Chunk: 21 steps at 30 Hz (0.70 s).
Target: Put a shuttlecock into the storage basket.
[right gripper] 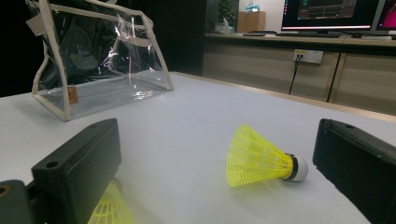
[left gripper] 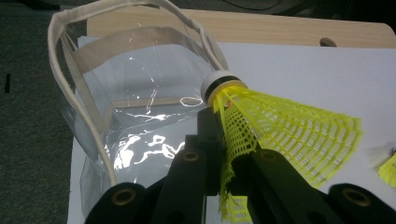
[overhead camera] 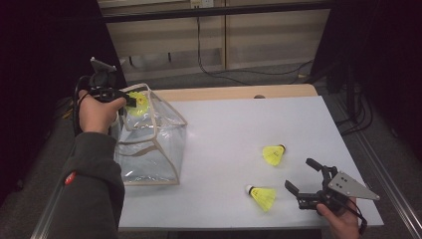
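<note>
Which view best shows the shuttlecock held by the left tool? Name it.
Left gripper view: the held shuttlecock is close, clamped by its skirt. The high view shows it small above the clear bag.

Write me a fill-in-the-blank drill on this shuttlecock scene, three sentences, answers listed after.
1. The left claw is shut on a yellow shuttlecock, holding it over the open top of the clear ____.
2. The number of shuttlecocks lying loose on the white table is ____.
3. The right claw near the table's front edge stands ____, with nothing between its jaws.

Missing words: bag; two; open
</note>
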Available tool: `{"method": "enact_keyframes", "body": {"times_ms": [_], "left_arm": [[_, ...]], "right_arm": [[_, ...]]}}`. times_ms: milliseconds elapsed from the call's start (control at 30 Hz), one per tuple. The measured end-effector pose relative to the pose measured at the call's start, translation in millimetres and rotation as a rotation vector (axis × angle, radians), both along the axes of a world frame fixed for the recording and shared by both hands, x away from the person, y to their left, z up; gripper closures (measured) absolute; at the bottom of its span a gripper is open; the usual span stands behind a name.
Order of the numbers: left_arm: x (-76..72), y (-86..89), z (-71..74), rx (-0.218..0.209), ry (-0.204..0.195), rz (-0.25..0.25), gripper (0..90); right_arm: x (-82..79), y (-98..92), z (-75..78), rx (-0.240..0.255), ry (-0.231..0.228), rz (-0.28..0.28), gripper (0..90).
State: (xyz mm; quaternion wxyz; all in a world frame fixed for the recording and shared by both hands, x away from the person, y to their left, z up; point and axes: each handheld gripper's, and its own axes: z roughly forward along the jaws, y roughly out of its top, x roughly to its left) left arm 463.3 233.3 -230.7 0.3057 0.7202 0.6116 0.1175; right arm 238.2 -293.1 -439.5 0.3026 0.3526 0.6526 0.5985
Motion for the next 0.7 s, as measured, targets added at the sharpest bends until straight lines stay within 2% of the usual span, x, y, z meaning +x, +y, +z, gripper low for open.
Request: {"method": "enact_keyframes", "body": {"times_ms": [700], "left_arm": [[5.3,0.1,-10.1,0.006,0.01,0.011,87.1]], "right_arm": [[-0.3,-0.2,0.2,0.0,0.001,-0.002,0.8]]}}
